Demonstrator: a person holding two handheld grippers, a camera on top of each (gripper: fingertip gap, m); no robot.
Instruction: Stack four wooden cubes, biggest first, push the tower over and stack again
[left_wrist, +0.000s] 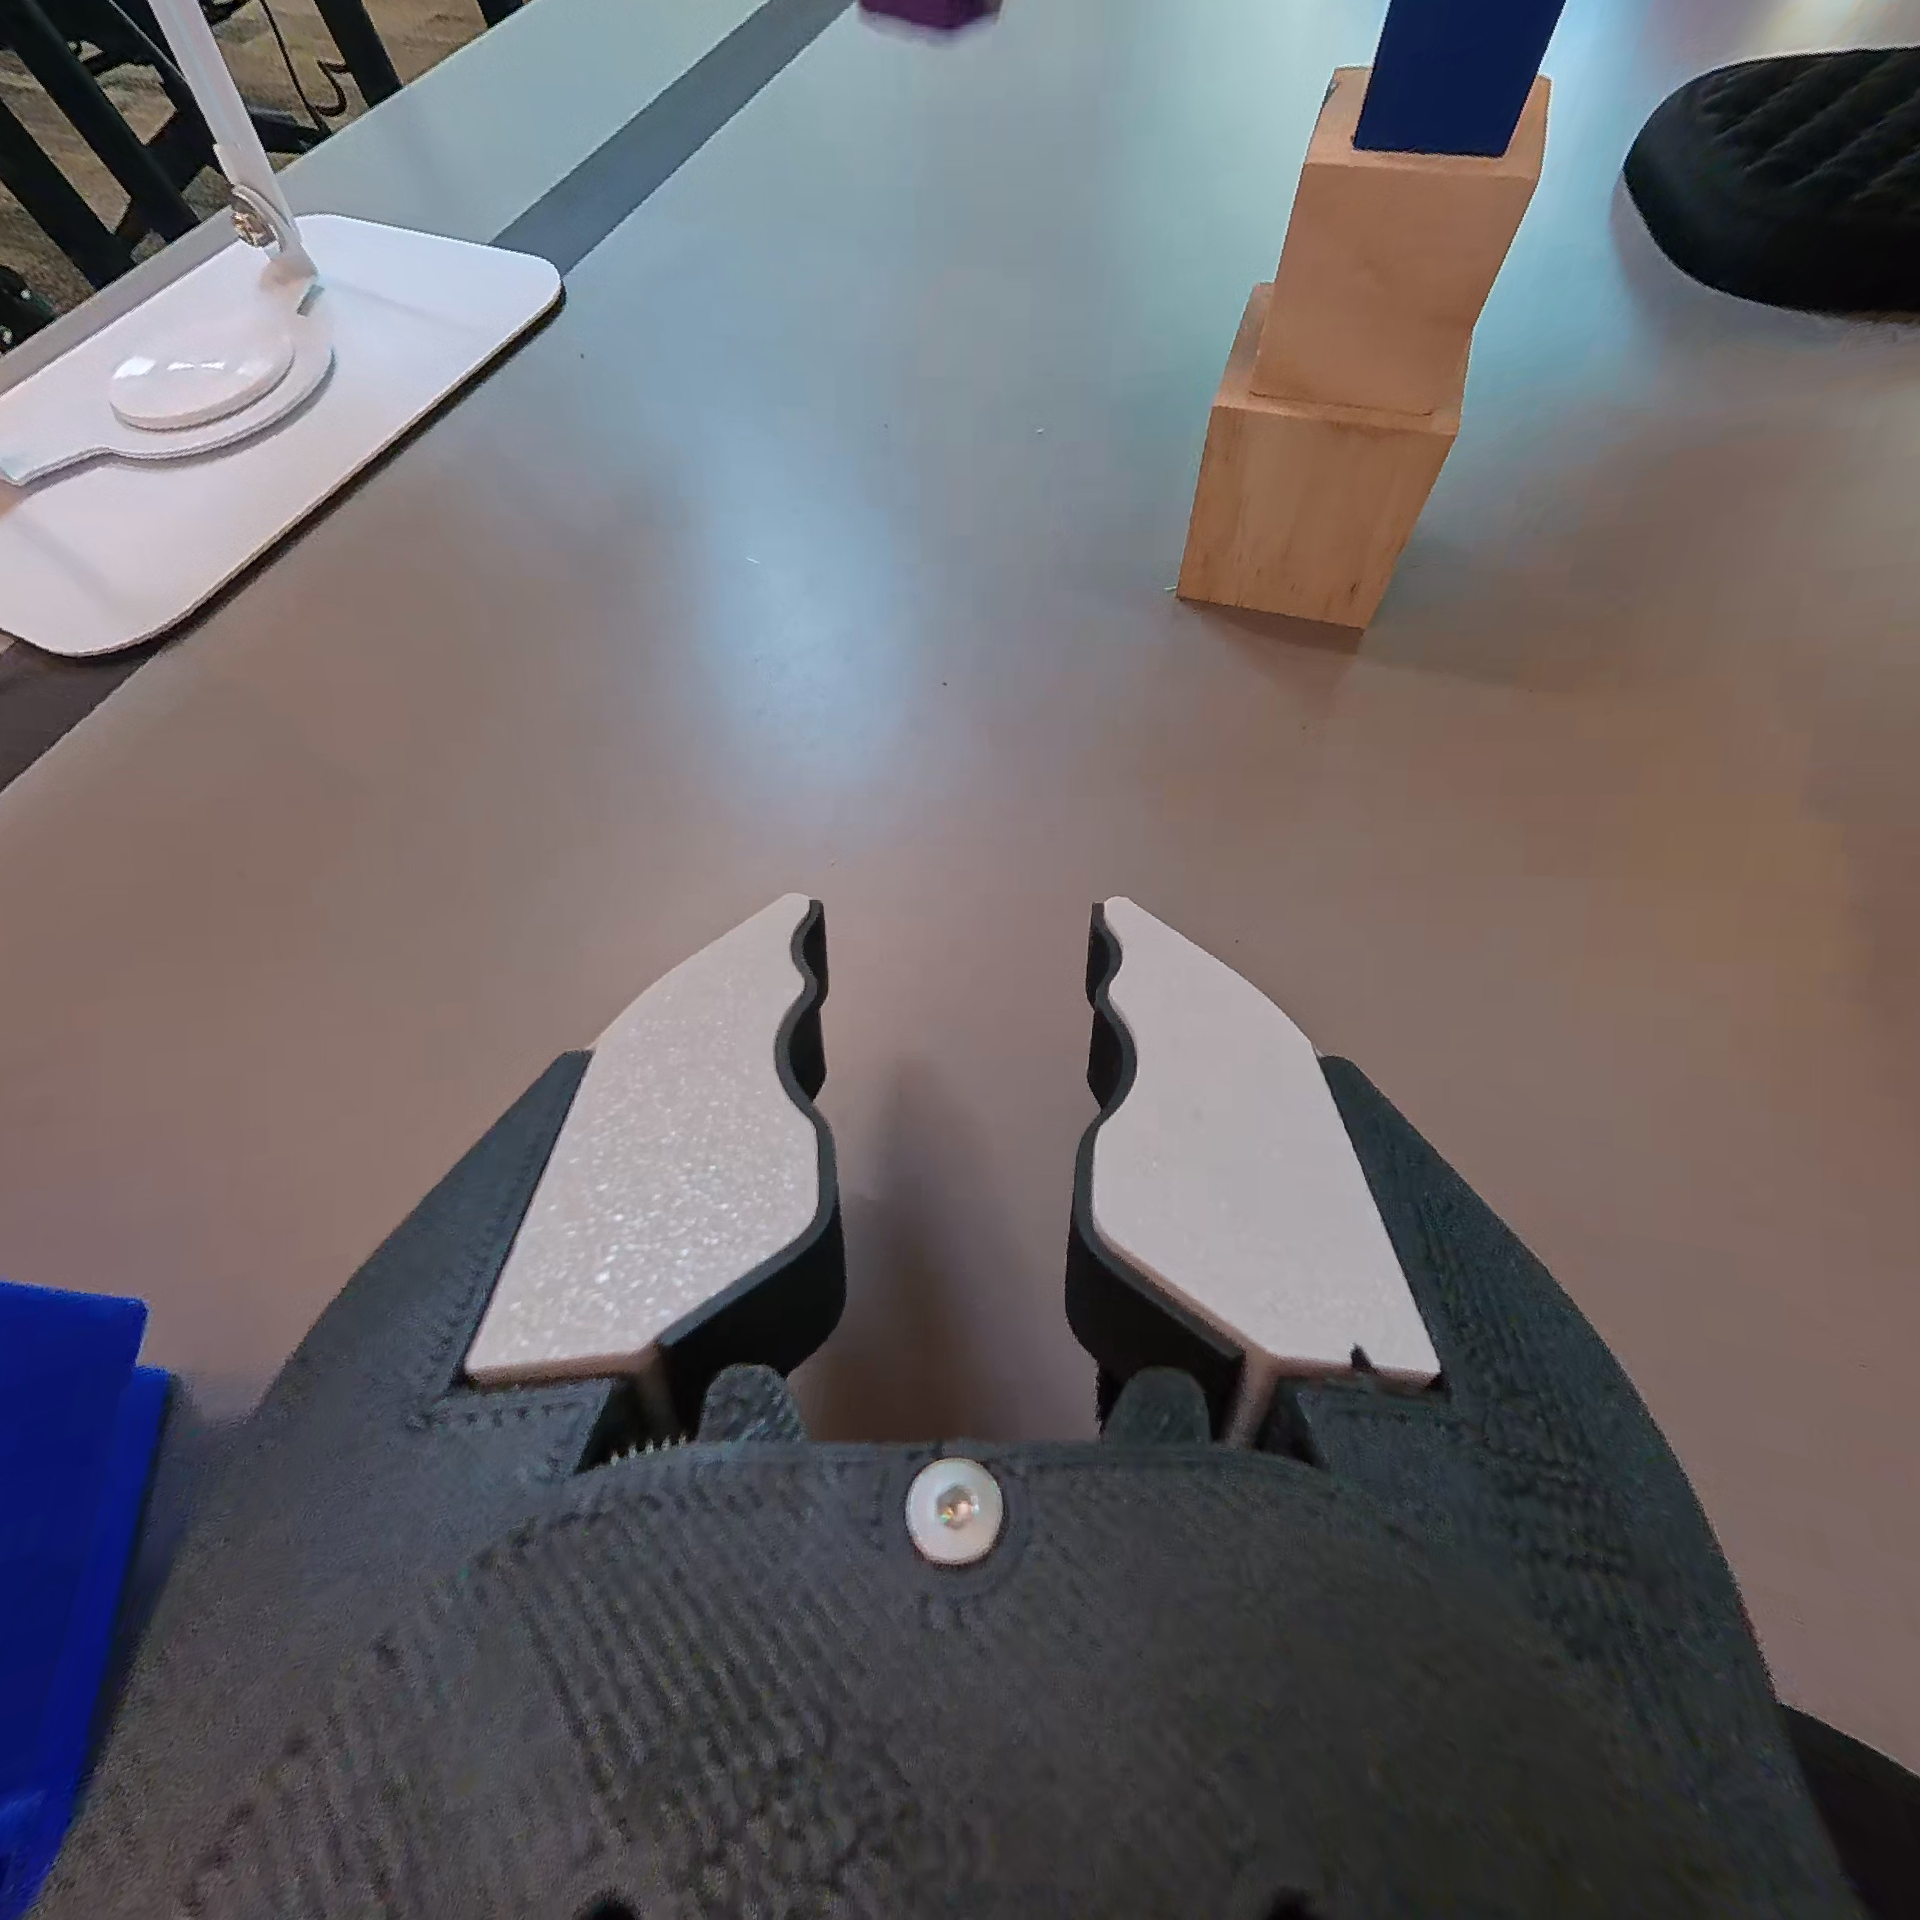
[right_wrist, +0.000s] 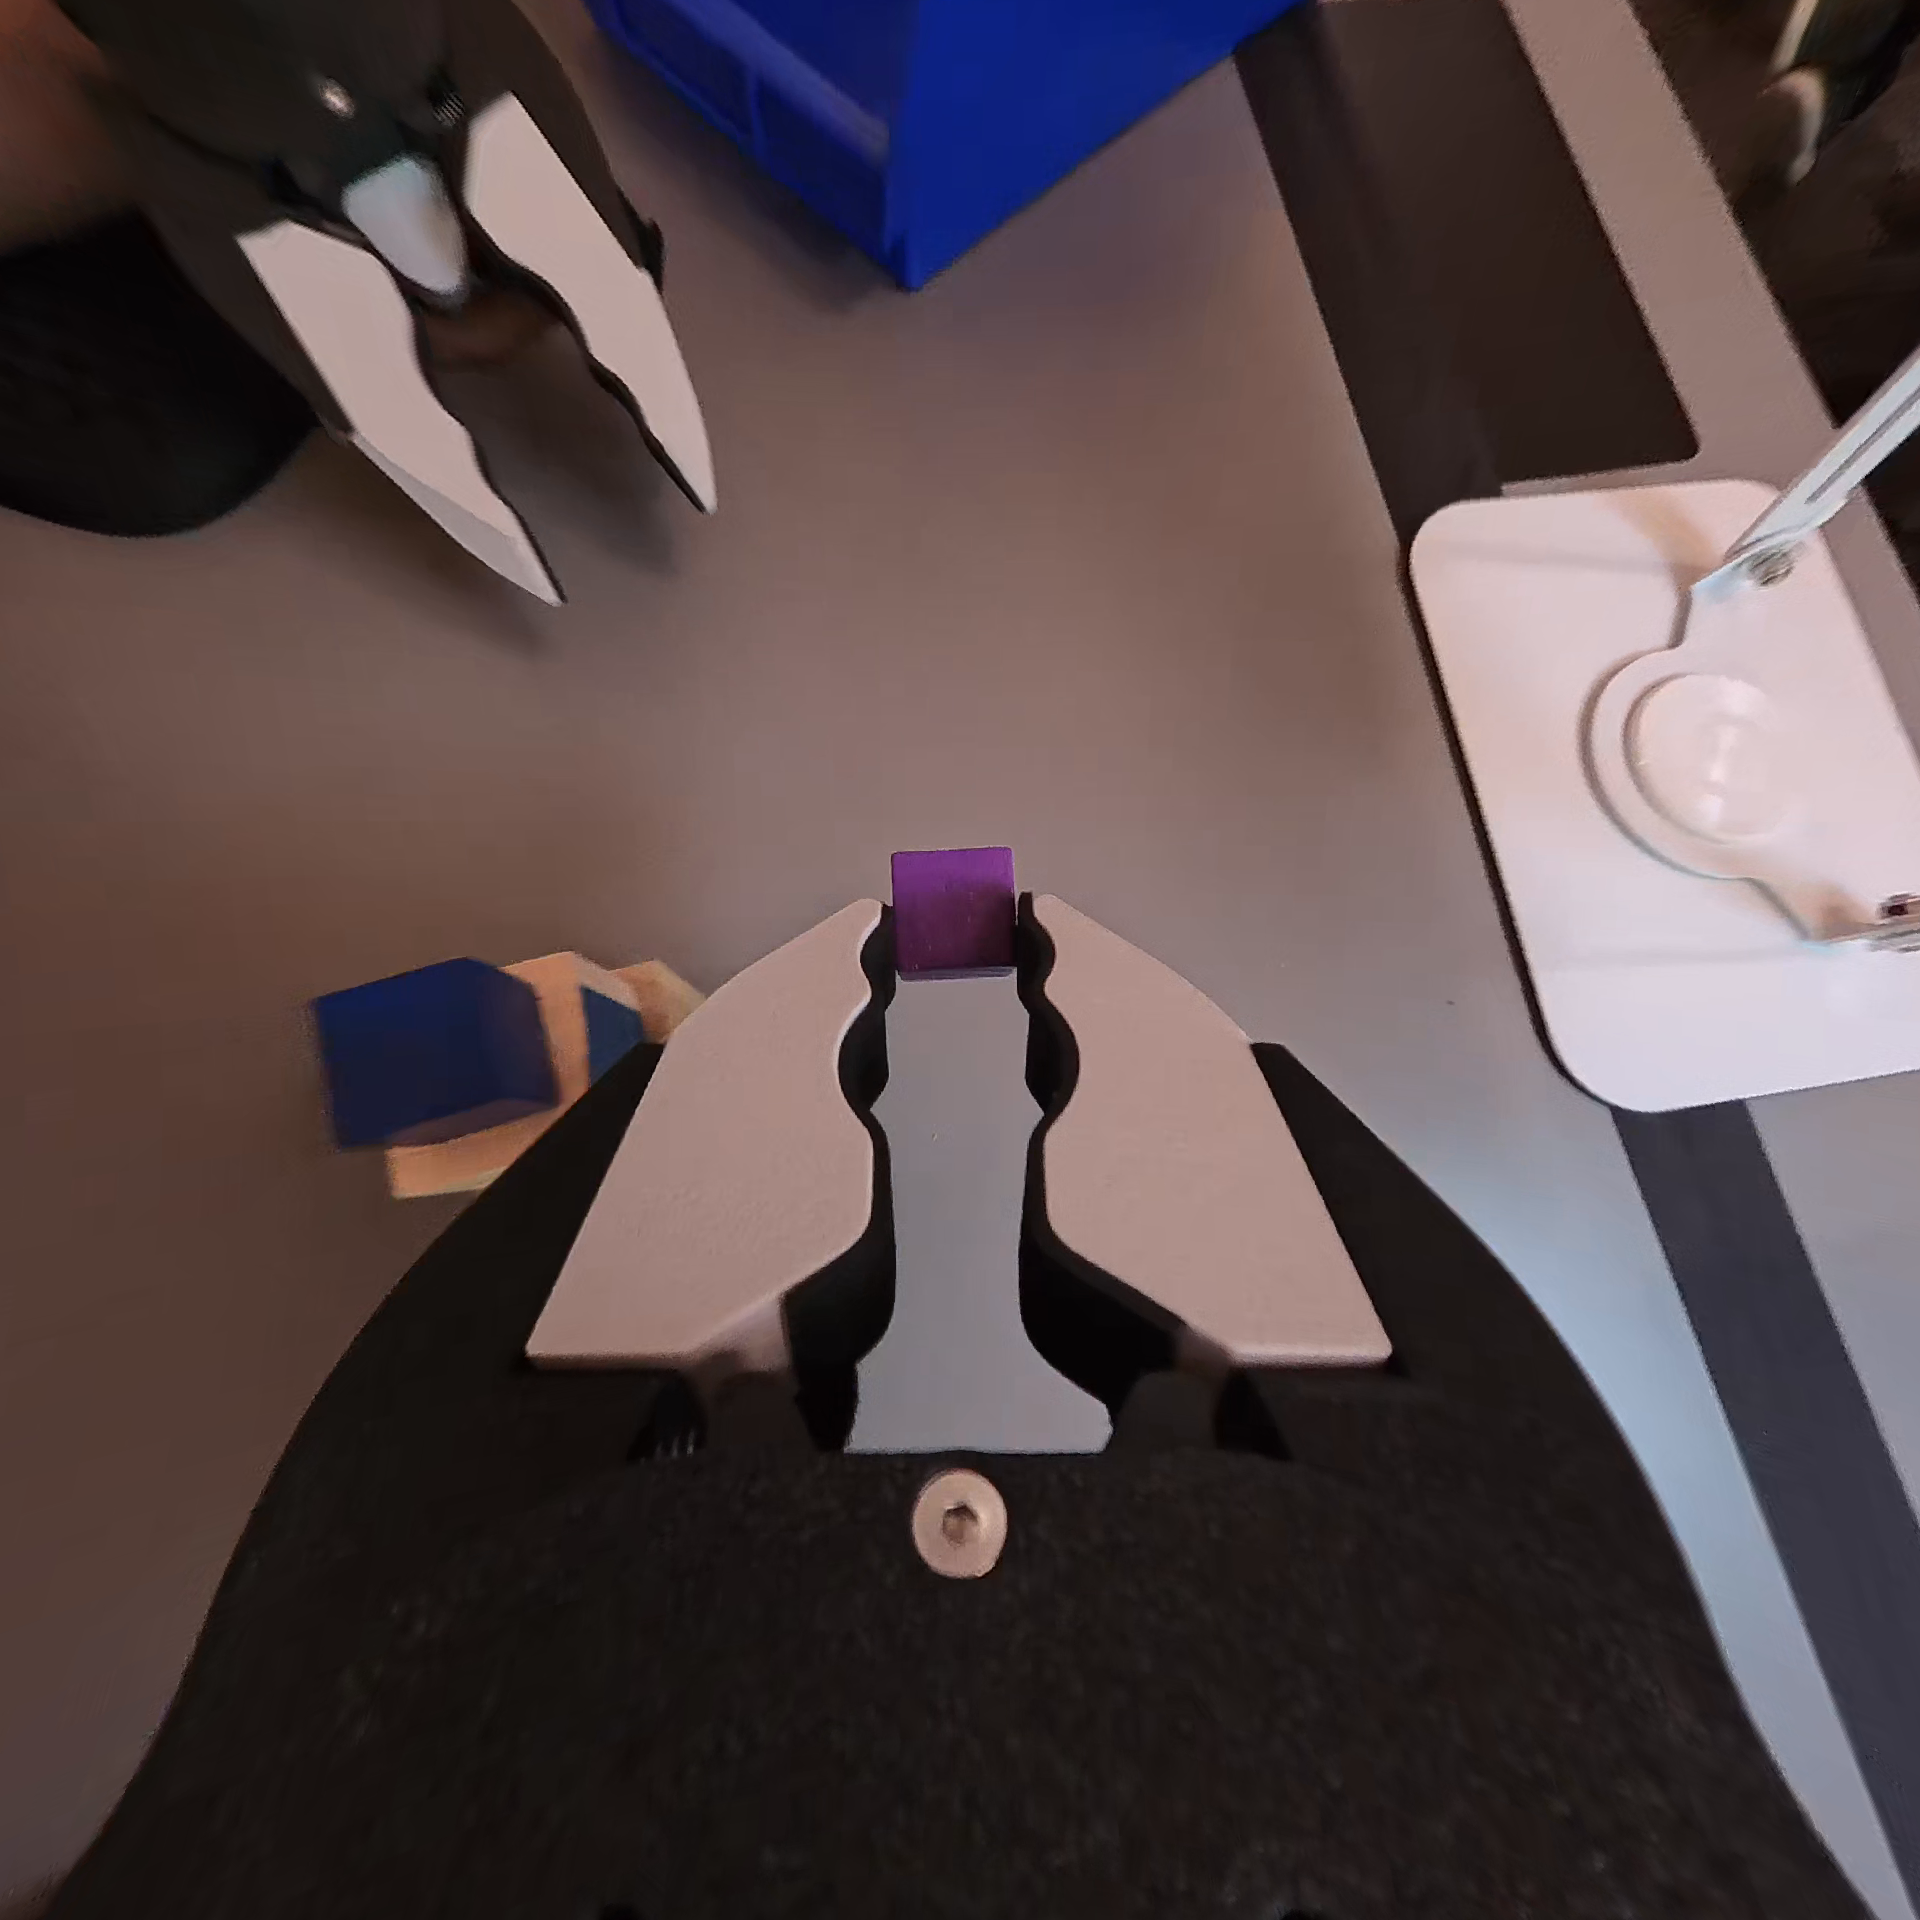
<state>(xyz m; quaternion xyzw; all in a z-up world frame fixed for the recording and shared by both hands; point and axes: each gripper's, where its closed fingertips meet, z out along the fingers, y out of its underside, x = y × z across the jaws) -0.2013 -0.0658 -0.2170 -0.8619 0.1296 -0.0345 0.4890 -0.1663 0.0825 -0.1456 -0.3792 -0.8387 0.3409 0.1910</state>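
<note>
The grey table (left_wrist: 935, 520) carries the work. In the left wrist view, a tower stands at the upper right of the frame: a large pale wooden cube (left_wrist: 1309, 509) at the base, a smaller pale wooden cube (left_wrist: 1392, 249) on it, and a blue cube (left_wrist: 1455, 73) on top, its upper part cut off by the frame edge. A white lamp base (left_wrist: 260, 416) sits at the left, well apart from the tower.

The smallest piece, the purple cube (right_wrist: 952, 912), appears at the centre of the right wrist view.

Handling, as a judgement: the cubes look rigid, light and smooth-faced. They should not deform under grip, but painted faces may slide. Take each cube on two opposite flat faces, near mid-height, and set it down level.

Tool state:
- The right gripper (right_wrist: 952, 920) pinches the purple cube at its fingertips; both dark pads press on opposite side faces, and the far half of the cube projects beyond the tips.
- The left gripper (left_wrist: 956, 914) is spread, with bare table between its fingers, and holds nothing.
</note>
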